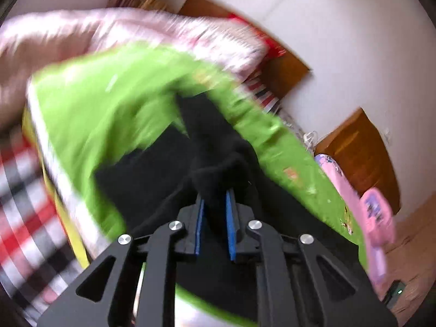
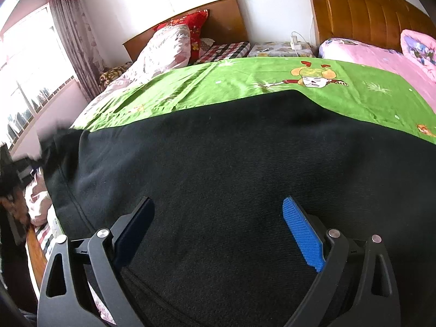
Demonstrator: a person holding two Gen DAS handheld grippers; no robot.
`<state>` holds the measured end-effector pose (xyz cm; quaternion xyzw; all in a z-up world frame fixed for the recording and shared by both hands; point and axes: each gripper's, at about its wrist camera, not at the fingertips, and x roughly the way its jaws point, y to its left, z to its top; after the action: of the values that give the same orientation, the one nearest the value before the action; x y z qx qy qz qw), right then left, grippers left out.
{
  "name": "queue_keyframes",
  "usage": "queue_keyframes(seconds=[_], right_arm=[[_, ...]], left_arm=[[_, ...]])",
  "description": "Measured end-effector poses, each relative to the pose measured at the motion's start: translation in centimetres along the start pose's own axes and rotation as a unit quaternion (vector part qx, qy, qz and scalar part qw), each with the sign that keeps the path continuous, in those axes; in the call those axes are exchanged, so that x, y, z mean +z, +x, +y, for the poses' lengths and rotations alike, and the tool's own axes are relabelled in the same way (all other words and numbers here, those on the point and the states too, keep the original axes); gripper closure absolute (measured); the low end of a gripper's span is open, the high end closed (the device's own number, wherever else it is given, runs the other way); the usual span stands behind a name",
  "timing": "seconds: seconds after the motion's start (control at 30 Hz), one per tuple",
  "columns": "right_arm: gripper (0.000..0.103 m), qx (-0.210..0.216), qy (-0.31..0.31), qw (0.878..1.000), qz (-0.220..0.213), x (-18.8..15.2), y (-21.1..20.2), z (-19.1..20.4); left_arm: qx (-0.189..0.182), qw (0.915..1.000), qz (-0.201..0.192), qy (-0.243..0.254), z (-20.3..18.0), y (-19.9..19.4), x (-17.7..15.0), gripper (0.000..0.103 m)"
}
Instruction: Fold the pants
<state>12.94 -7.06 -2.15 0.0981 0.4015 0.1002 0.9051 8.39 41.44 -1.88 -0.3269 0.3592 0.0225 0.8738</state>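
A bed [image 2: 190,92] covered by a green sheet [image 2: 245,81] with cartoon figures printed on it is seen in both views. The black pants [image 2: 231,163] are spread across the near part of the sheet, up to the near edge of the bed, and most of the right wrist view is filled by them; their hemmed end is seen hanging at the bed's left edge. A pale floral quilt [image 2: 163,51] is heaped at the far left corner of the bed, with a red pillow [image 2: 194,27] set against the wooden headboard [image 2: 223,19] behind it. A second bed with pink bedding [image 2: 381,57] and its own wooden headboard [image 2: 362,8] is seen beyond the right edge.

The left wrist view is blurred throughout. There, a bunched ridge of the black pants [image 1: 215,163] is pinched by the left gripper [image 1: 215,194], its blue pads drawn close together on the cloth.

The right gripper [image 2: 218,204] is held just above the flat pants, its jaws spread wide with nothing gripped; whether the fingertips touch the cloth cannot be told.
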Motion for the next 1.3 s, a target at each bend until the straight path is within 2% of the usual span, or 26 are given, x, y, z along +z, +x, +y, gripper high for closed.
queue_keyframes(seconds=[0.07,0.13,0.2,0.33,0.43,0.47,0.53,0.6,0.7,0.87,0.97,1.3], right_arm=[[0.011,0.003,-0.021,1.0,0.0,0.0,-0.5,0.8],[0.01,0.011,-0.051,0.999,-0.012,-0.2,-1.5,2.3],[0.011,0.034,-0.093,0.995,-0.02,-0.4,-2.3,4.6],[0.013,0.091,-0.206,0.974,-0.02,-1.7,-2.6,11.3],[0.028,0.118,-0.281,0.952,0.01,-2.7,-0.9,15.7],[0.034,0.119,-0.301,0.946,0.017,-3.0,-0.3,16.8],[0.038,0.126,-0.327,0.936,0.031,-3.3,0.8,18.4],[0.045,0.137,-0.336,0.931,0.047,-3.4,1.6,19.3],[0.053,0.146,-0.355,0.921,0.062,-4.3,1.9,20.5],[0.059,0.134,-0.382,0.912,0.07,-5.2,2.9,20.9],[0.072,0.122,-0.39,0.911,0.057,-5.2,2.8,20.7],[0.072,0.089,-0.45,0.888,0.032,-6.5,2.7,21.7]], left_arm=[[-0.038,0.9988,0.019,-0.023,2.4,1.0,-0.9,0.087],[-0.076,0.9965,0.008,-0.035,3.3,0.8,-1.2,0.077],[-0.105,0.9936,-0.003,-0.042,3.4,0.5,-1.1,0.059],[-0.122,0.9919,-0.009,-0.036,2.5,0.2,-1.4,0.057],[-0.122,0.992,-0.004,-0.035,1.9,0.7,-1.7,0.057],[-0.123,0.9916,-0.003,-0.039,2.0,0.8,-1.6,0.057],[-0.124,0.9915,-0.005,-0.04,1.5,1.1,-1.3,0.067],[-0.113,0.9933,-0.01,-0.025,1.0,1.1,-1.0,0.086],[-0.112,0.9935,-0.02,-0.007,-0.1,0.9,-0.5,0.094],[-0.119,0.9924,-0.03,-0.002,-1.7,0.4,0.5,0.095],[-0.128,0.9912,-0.031,0.002,-2.7,-0.3,0.9,0.095],[-0.125,0.9918,-0.024,0.014,-5.8,-0.9,2.6,0.095]])
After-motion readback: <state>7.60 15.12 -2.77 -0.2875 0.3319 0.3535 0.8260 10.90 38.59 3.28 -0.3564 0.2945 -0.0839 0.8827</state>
